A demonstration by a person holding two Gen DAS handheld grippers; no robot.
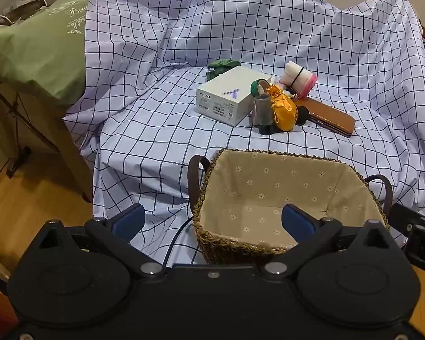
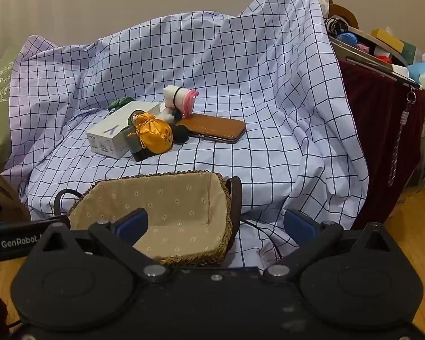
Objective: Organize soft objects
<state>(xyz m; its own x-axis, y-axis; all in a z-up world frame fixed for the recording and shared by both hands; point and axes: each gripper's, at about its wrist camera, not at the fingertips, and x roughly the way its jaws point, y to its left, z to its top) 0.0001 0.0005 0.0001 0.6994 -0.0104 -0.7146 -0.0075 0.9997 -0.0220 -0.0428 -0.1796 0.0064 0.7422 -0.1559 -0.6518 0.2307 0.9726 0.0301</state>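
Observation:
A woven basket [image 1: 212,243] [image 2: 226,198] with a beige flowered lining stands empty at the near edge of the checked cloth. Beyond it lies a cluster: a yellow drawstring pouch [image 1: 283,110] [image 2: 153,136], a rolled white and pink cloth [image 1: 297,78] [image 2: 181,97] bound with a black band, a green soft item [image 1: 222,66] [image 2: 119,102] behind a white box [image 1: 229,96] [image 2: 113,134], and a black puff [image 1: 301,114] [image 2: 181,134]. My left gripper [image 1: 212,221] is open and empty over the basket's left rim. My right gripper [image 2: 215,223] is open and empty over its right rim.
A brown case [image 1: 331,116] [image 2: 218,127] lies right of the cluster. A dark cylinder [image 1: 263,113] and a green tape roll [image 1: 259,86] stand by the pouch. A green pillow [image 1: 36,42] is at left, a cluttered shelf [image 2: 382,51] over dark red cloth at right. Wooden floor lies below.

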